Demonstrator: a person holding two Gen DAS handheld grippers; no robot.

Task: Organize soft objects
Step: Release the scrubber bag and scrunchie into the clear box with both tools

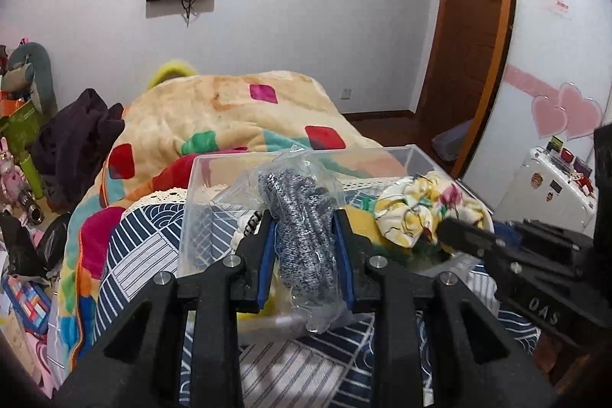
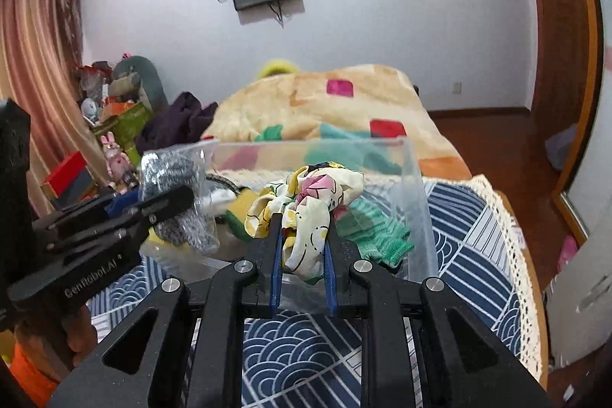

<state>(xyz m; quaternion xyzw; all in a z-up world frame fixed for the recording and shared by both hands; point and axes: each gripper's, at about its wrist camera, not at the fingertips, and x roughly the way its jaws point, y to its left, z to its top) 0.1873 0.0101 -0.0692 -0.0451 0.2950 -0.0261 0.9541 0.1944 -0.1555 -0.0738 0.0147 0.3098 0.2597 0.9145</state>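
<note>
My left gripper point(image 1: 304, 217) is shut on a grey knitted item in a clear plastic bag point(image 1: 302, 217), held over the near edge of a clear plastic bin point(image 1: 420, 155). My right gripper point(image 2: 302, 220) is shut on a yellow floral cloth point(image 2: 310, 201), held above the same bin point(image 2: 417, 186). The floral cloth point(image 1: 424, 209) and right gripper point(image 1: 443, 228) show at the right in the left wrist view. The bagged knit point(image 2: 172, 174) and left gripper point(image 2: 179, 197) show at the left in the right wrist view. A green knitted item point(image 2: 375, 228) and a yellow item point(image 2: 244, 201) lie inside the bin.
The bin stands on a bed with a blue-and-white wave-pattern cover point(image 2: 470, 217). A colourful fleece blanket point(image 1: 237, 113) is heaped behind it, with a dark garment point(image 1: 76, 136) to its left. Toys and boxes point(image 2: 114, 109) crowd the left floor. A white suitcase point(image 1: 550, 182) stands right.
</note>
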